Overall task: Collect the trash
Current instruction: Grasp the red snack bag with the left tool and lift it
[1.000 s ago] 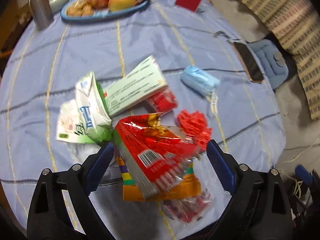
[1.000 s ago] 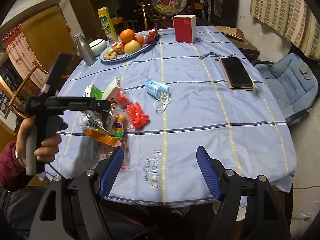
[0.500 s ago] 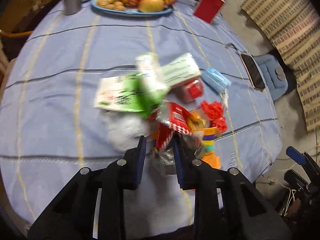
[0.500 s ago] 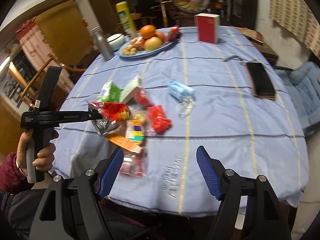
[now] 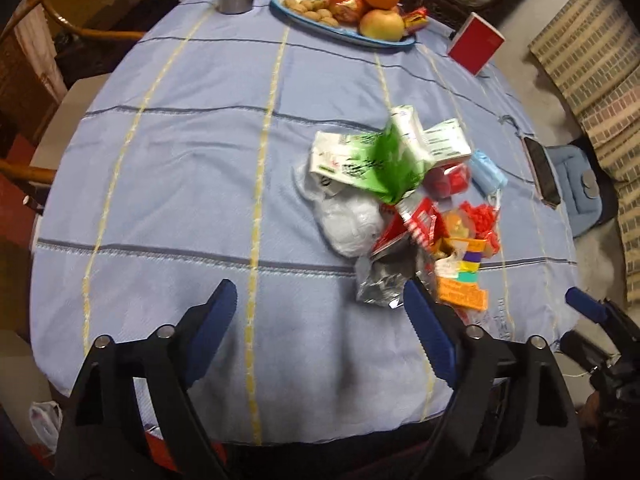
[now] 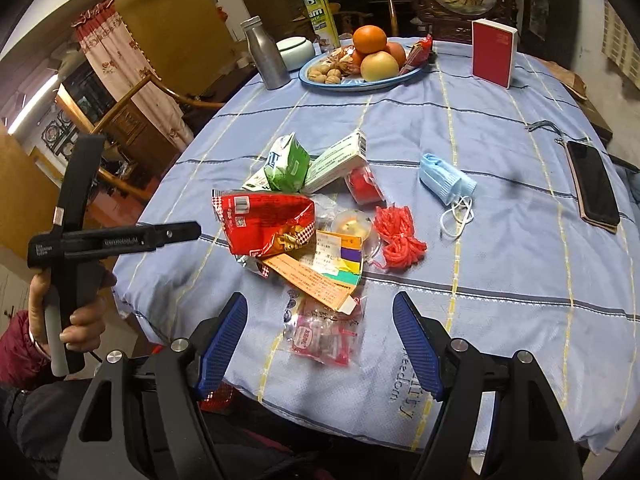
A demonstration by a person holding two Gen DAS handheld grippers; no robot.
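Note:
A heap of trash lies on the blue tablecloth (image 6: 500,240): a red snack bag (image 6: 264,216) (image 5: 416,228), a green carton (image 6: 290,164) (image 5: 396,160), a white-green box (image 6: 338,164), an orange packet (image 6: 312,280), a red net (image 6: 398,234), a clear candy bag (image 6: 324,334) and a blue face mask (image 6: 446,182). My left gripper (image 5: 320,320) is open and empty, just left of the heap near the table's front edge. My right gripper (image 6: 320,340) is open and empty over the candy bag.
A fruit plate (image 6: 360,80), a metal bottle (image 6: 266,54), a white bowl (image 6: 294,50) and a red box (image 6: 492,52) stand at the far side. A phone (image 6: 592,184) lies at the right edge. Wooden chairs (image 5: 28,60) stand at the left.
My left gripper shut on the red snack bag, then opened and let it go on the heap. It drew back to the left. My right gripper moved closer to the heap.

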